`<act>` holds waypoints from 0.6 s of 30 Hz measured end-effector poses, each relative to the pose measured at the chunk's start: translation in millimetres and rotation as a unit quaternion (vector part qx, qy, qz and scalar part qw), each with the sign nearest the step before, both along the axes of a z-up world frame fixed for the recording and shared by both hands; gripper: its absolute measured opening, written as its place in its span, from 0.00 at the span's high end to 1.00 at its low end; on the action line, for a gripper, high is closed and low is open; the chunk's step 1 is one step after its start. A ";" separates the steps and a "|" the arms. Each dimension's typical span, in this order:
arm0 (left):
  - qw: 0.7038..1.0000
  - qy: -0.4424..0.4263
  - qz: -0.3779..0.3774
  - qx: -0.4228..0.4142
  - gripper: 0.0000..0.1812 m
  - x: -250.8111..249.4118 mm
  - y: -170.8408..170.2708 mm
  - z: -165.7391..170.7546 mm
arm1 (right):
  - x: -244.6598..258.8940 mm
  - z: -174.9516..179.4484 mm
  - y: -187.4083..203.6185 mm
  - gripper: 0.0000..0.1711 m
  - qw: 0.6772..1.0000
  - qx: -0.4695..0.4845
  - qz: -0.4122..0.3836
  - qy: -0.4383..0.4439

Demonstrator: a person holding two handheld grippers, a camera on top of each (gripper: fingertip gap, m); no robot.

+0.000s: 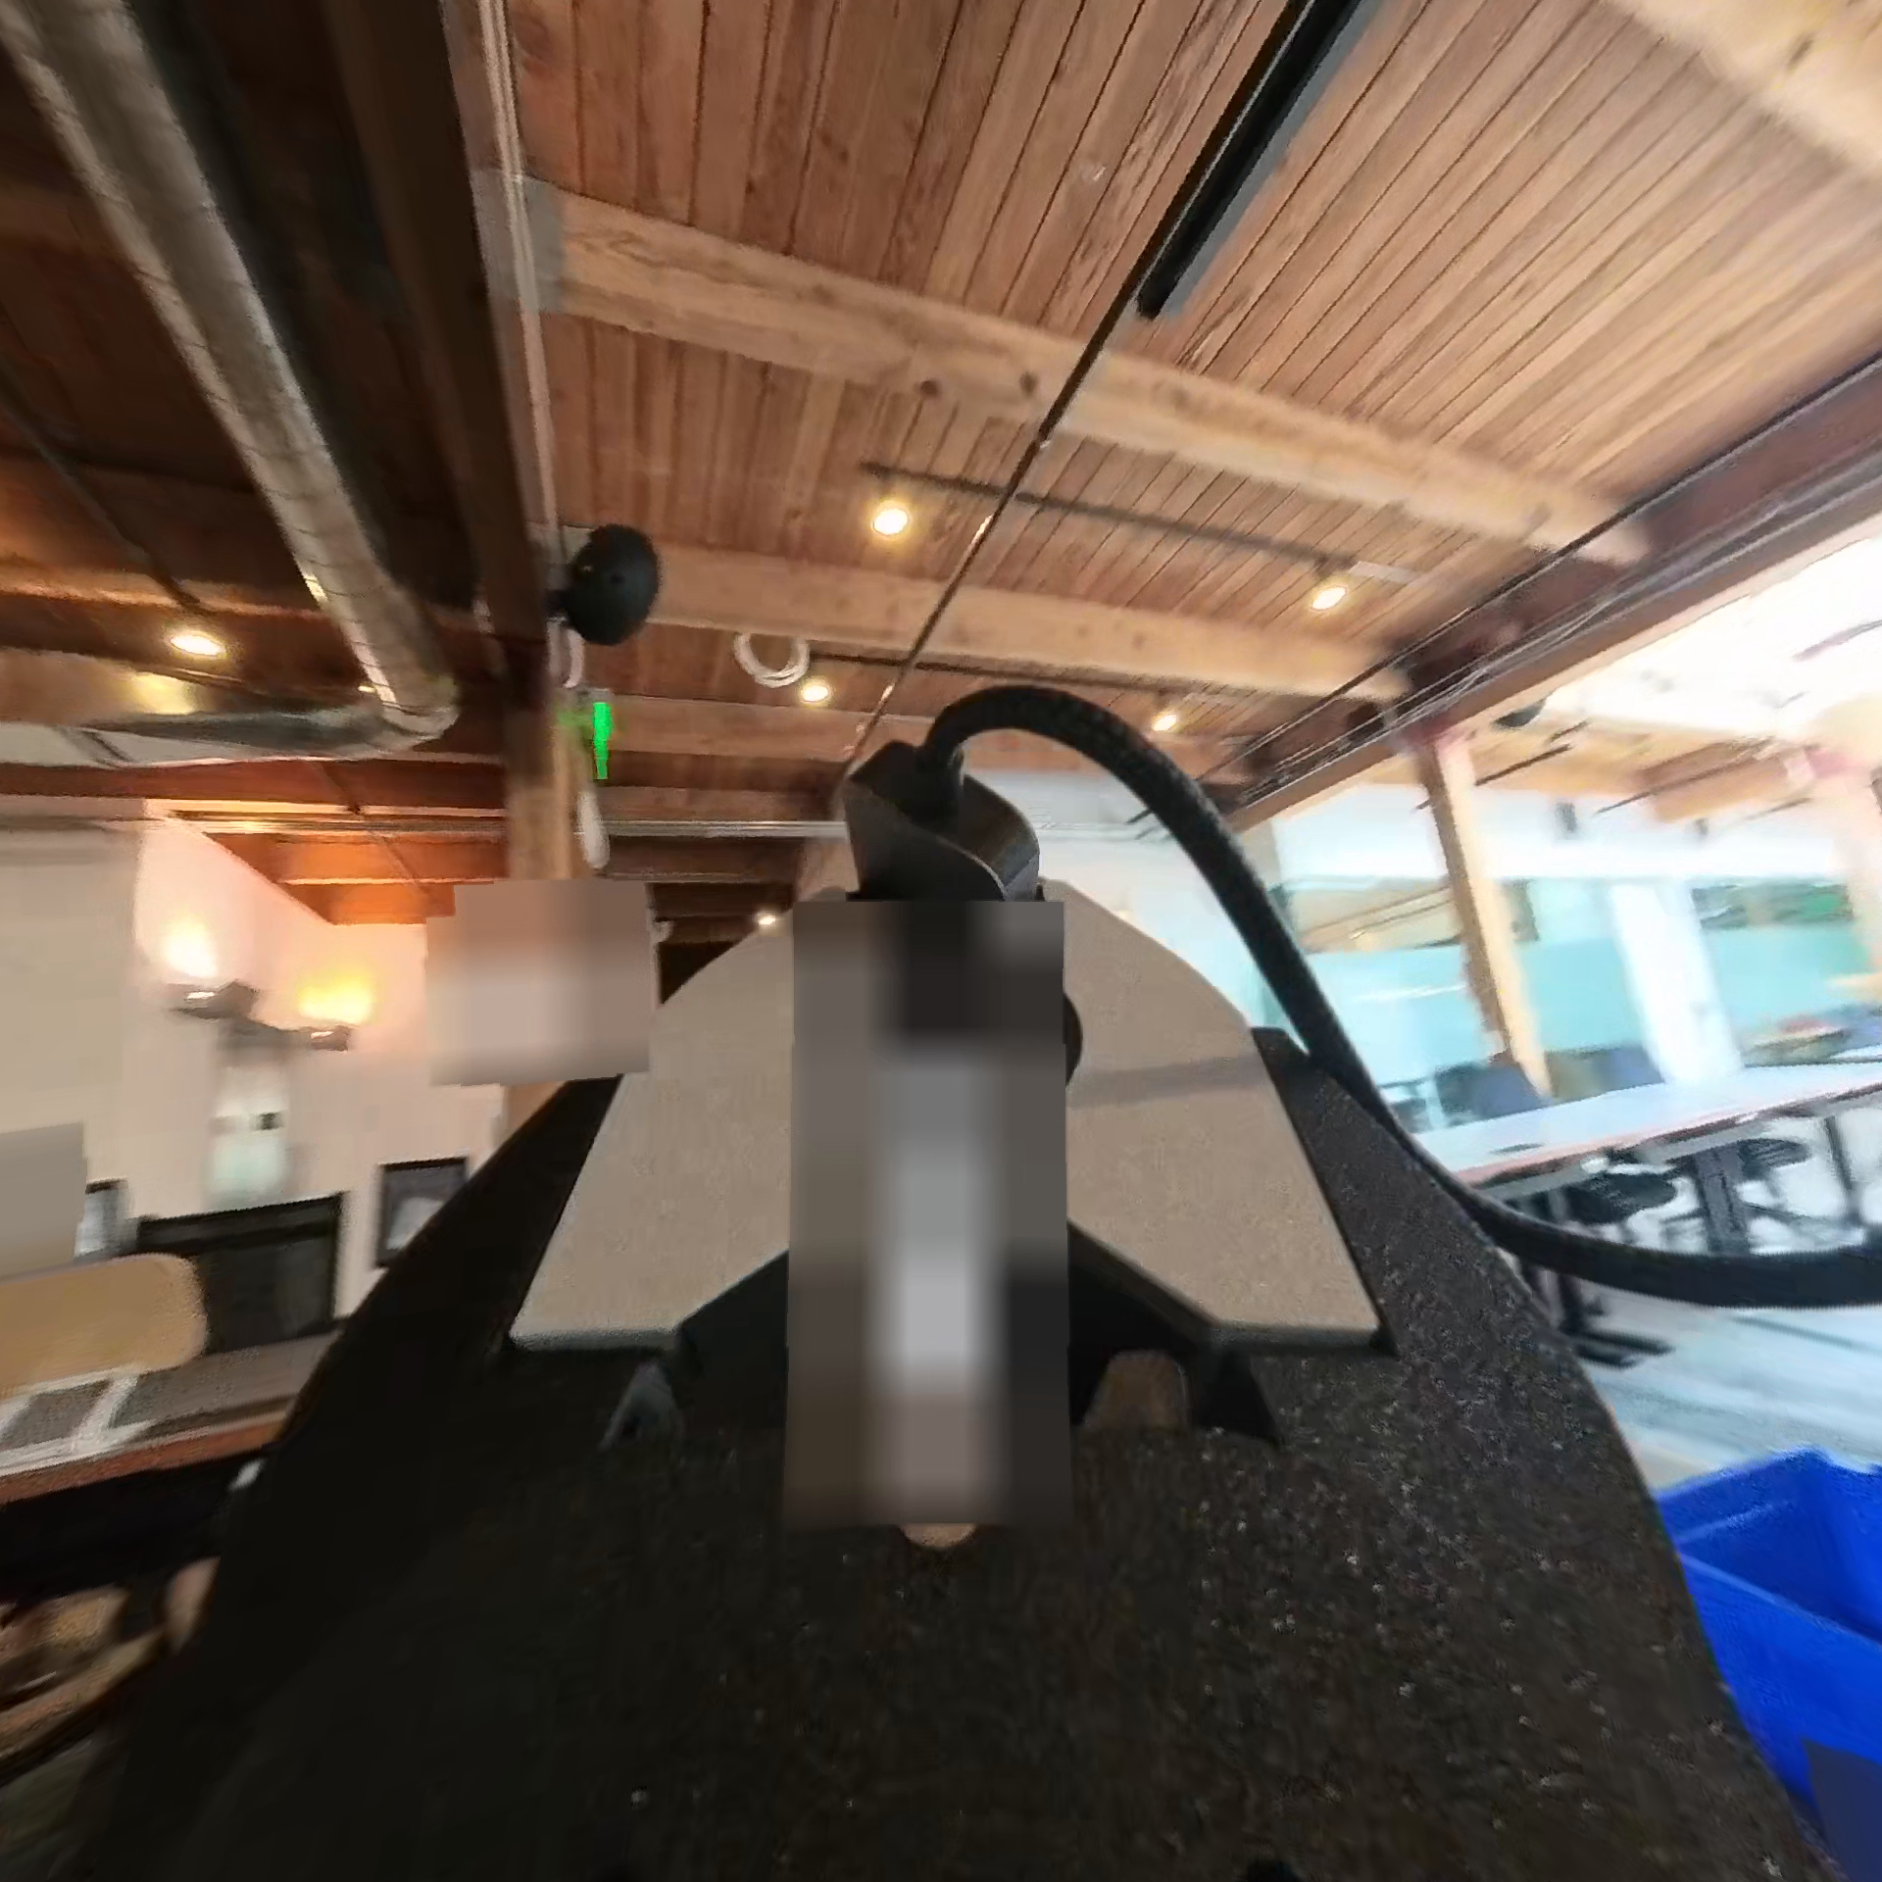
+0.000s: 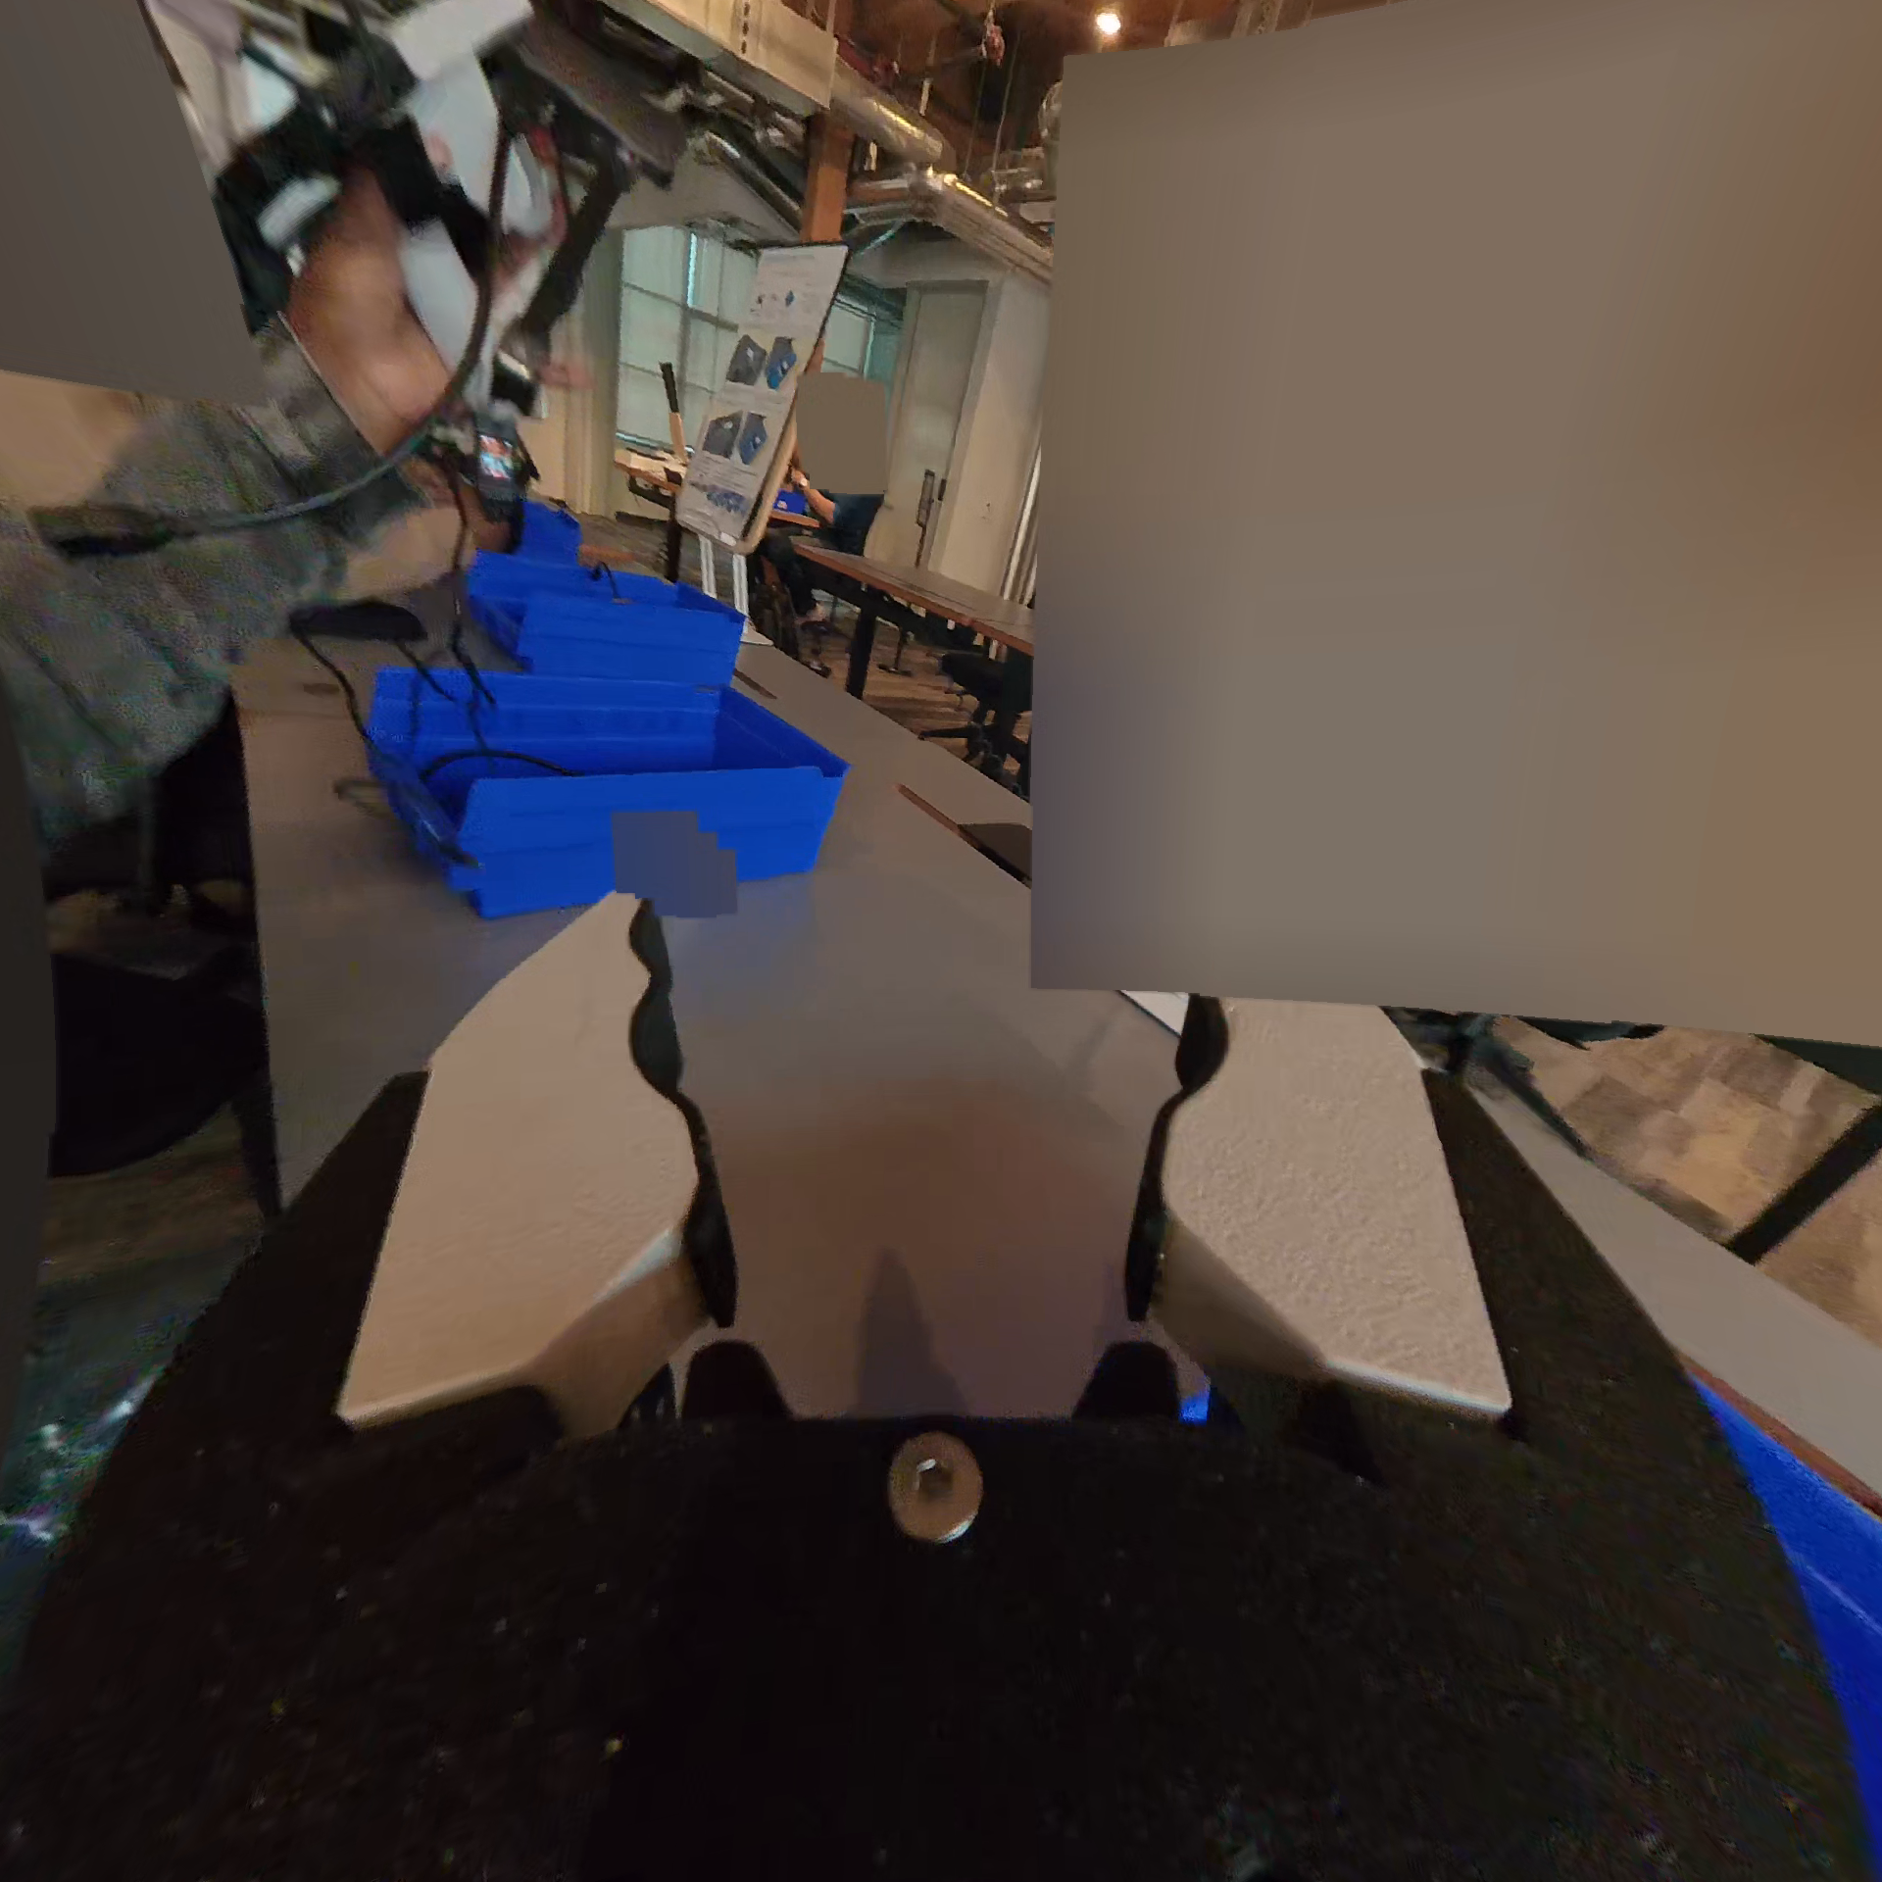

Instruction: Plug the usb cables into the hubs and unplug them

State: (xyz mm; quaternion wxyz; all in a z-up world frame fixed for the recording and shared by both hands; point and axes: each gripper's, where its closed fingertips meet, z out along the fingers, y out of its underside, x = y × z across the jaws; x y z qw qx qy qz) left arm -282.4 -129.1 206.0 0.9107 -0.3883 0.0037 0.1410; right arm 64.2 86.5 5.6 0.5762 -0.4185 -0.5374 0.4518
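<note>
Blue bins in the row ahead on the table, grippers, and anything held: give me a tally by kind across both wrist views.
Blue bins in the row: 3, near, middle, far, which is partly hidden
Grippers: 2, left gripper shut, right gripper open and empty
Held things: 1, black hub with its cable, in the left gripper
Total: 6

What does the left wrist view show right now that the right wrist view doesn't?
Only the left wrist view: the left gripper shut on a black hub, raised toward the wooden ceiling, its braided cable trailing right.

Only the right wrist view: the right gripper open and empty over the grey table, with cables draped into blue bins.

Both: a blue bin and distant long tables.
</note>
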 end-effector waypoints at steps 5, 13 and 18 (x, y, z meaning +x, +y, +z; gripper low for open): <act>0.997 -0.014 -0.070 0.035 0.84 47.5 15.6 -41.6 | -25.7 -7.2 -19.4 0.48 0.998 -0.051 0.048 0.004; 0.965 -0.039 -0.249 0.071 0.84 121.1 56.7 -102.2 | -78.4 -23.5 -47.6 0.59 0.973 -0.194 0.126 0.010; 0.925 -0.051 -0.373 0.053 0.84 159.4 87.5 -127.0 | -108.1 -22.0 -72.4 0.62 0.908 -0.350 0.229 0.022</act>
